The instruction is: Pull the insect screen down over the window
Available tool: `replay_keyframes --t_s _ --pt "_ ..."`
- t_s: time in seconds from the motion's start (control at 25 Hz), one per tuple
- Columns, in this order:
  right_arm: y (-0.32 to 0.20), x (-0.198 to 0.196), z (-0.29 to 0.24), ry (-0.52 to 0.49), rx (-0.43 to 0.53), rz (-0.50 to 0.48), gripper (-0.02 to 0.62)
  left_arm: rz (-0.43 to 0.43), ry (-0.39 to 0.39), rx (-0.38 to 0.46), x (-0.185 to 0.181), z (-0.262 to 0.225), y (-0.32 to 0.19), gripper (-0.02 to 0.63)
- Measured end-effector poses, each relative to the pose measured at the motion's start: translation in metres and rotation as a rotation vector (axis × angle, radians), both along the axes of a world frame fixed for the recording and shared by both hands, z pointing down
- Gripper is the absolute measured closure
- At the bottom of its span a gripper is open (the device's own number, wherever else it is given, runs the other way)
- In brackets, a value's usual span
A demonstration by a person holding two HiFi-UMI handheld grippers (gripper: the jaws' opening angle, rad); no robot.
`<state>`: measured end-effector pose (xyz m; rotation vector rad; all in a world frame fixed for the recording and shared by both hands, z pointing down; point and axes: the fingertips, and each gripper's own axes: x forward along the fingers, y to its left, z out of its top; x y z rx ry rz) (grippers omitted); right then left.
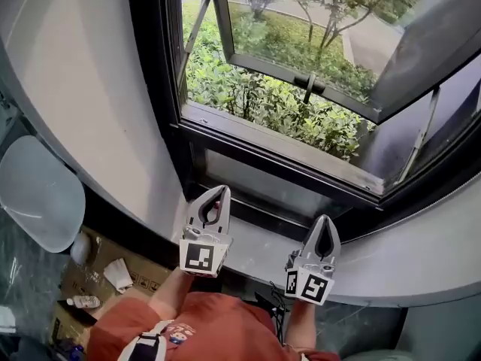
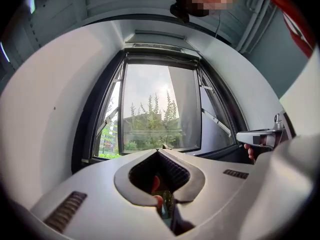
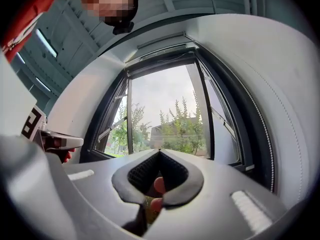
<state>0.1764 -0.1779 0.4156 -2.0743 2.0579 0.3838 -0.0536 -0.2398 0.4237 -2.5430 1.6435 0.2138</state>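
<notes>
Left tongs [image 1: 219, 192] and right tongs [image 1: 325, 222] both closed tight, empty, over grey sill [image 1: 259, 248], window sash [image 1: 301, 75] swung outward, shrubs [image 1: 255, 100] beyond, curved grey wall [image 1: 83, 89], cardboard box [image 1: 105, 271] lower left

Your head camera looks steeply down on the window [image 1: 270, 141] from close; each gripper camera faces it slightly upward, sharing its frame.

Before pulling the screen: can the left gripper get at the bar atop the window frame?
Probably, once raised. The left gripper, jaws together, sits low by the sill; the top bar is well above it. Nothing stands between, and the open sash swings outward.
</notes>
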Motion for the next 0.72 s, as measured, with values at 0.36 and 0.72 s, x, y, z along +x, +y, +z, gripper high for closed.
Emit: replay_keyframes --t_s 0.36,0.72 --pt "-0.036 -0.017 -0.021 0.02 0.011 0.063 0.586 0.077 0.025 -0.006 -0.015 -0.013 -0.057 0.601" --pt "-0.054 0.002 -0.048 0.049 0.08 0.072 0.586 0.063 0.009 0.075 -0.004 -0.04 -0.079 0.601"
